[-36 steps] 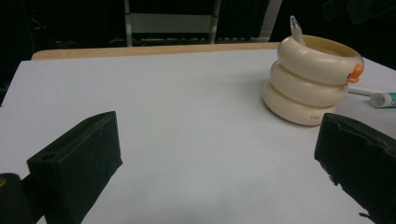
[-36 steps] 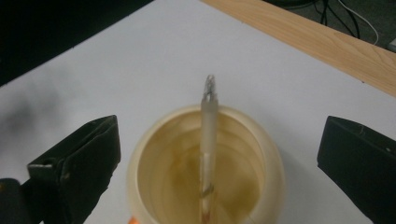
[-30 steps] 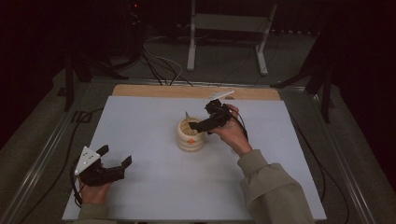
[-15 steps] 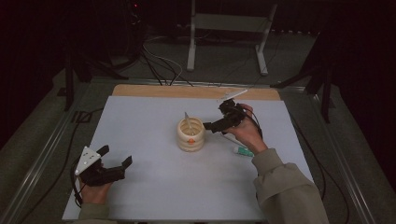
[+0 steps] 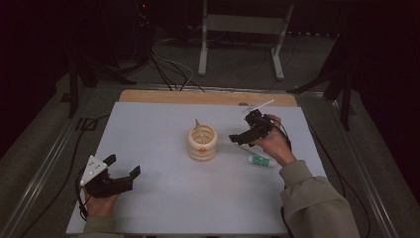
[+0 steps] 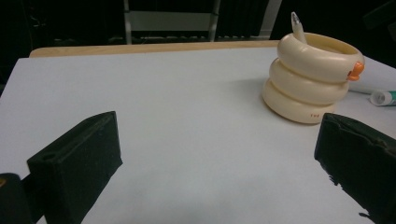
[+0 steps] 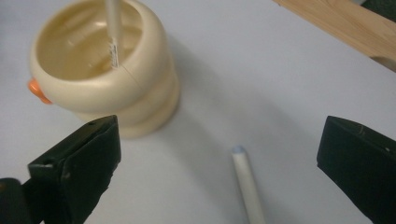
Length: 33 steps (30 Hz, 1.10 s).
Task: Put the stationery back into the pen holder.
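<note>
Holding our right gripper (image 5: pixel 236 139) released, empty, just right of the cream ringed pen holder (image 5: pixel 202 143) mid-table, one pen (image 5: pixel 199 130) inside; left gripper (image 5: pixel 124 168) released near the front-left; tube (image 5: pixel 262 161) beside.

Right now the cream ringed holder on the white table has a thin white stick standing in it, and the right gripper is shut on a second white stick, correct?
Not quite. The right gripper is open: the right gripper view shows its jaws wide apart, with the second white stick lying loose on the white table between them. The cream ringed holder does have a thin white stick standing in it.
</note>
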Available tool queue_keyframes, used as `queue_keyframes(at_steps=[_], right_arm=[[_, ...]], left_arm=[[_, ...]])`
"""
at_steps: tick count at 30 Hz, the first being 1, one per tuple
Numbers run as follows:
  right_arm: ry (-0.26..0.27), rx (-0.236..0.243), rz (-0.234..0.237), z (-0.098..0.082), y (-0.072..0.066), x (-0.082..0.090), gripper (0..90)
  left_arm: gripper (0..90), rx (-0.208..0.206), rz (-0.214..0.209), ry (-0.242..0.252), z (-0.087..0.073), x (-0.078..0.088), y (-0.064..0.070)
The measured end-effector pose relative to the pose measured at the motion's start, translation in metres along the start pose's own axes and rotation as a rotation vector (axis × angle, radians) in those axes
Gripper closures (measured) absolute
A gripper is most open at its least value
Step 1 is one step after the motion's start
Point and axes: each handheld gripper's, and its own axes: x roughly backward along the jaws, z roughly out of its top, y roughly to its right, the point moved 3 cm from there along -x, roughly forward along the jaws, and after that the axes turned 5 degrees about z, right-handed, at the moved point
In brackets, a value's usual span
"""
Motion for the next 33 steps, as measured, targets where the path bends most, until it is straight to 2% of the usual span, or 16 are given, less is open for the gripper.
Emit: queue_keyframes(at_steps=[9,17,24,33], right_arm=[[-0.051,-0.008,-0.036,-0.015,0.015,0.000,2.9],[-0.090,-0.057,-0.043,-0.028,0.032,-0.004,6.6],[-0.132,-0.045,-0.048,-0.037,0.035,-0.005,11.1],[-0.169,-0.063,-0.065,-0.051,0.045,-0.009,19.1]], left_arm=[[1.0,0.002,0.000,-0.002,0.000,0.000,0.000],[1.0,0.003,0.001,-0.003,0.000,0.000,0.000],[1.0,0.003,0.001,-0.005,0.000,-0.001,0.000],[1.0,0.003,0.000,-0.006,-0.001,-0.001,0.000]])
